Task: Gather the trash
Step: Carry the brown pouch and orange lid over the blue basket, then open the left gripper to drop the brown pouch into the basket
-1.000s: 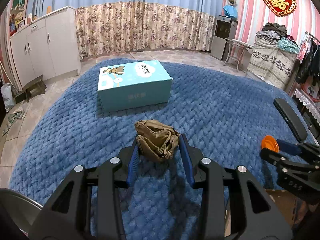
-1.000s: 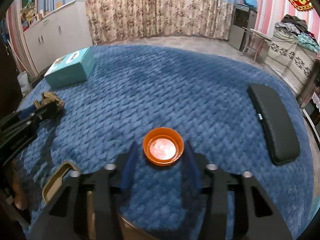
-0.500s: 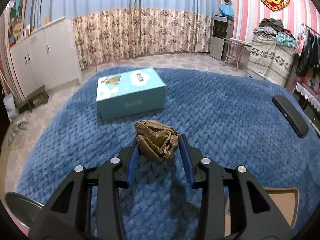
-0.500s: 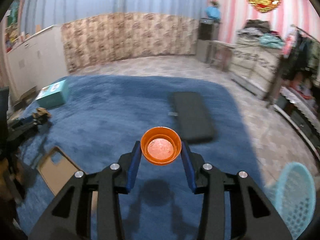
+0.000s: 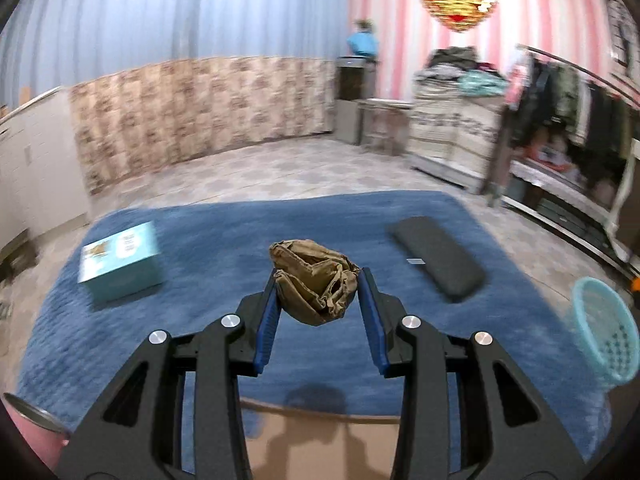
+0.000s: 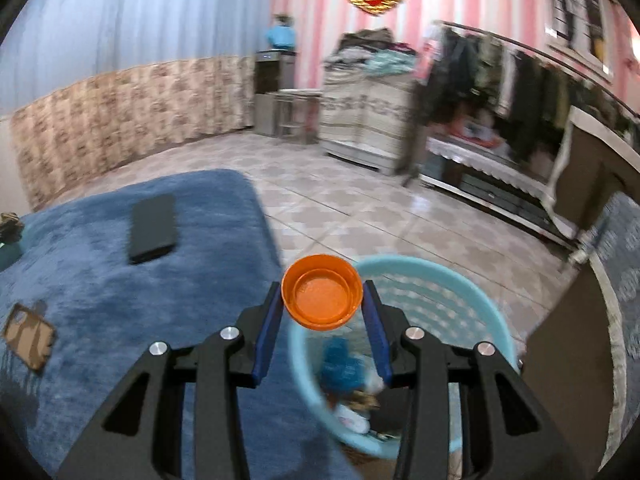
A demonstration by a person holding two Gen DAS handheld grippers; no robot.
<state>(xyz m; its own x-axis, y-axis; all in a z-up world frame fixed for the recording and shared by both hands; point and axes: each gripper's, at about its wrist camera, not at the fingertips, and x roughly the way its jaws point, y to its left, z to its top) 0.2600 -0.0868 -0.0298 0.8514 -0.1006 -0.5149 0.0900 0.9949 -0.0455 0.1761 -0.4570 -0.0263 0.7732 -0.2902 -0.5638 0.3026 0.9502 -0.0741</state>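
Had crumpled brown paper wad (image 5: 314, 282) pinched in my left gripper (image 5: 319, 288), above blue rug (image 5: 200, 240). Right gripper (image 6: 322, 294) clamped orange lid (image 6: 322, 291), right over turquoise basket (image 6: 472, 300).

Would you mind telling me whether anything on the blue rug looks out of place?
Yes: a teal box, a black pad and a flat piece of cardboard lie scattered on the rug, none of them in the basket.

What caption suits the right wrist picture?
Right gripper holds an orange lid above a light-blue basket of trash.
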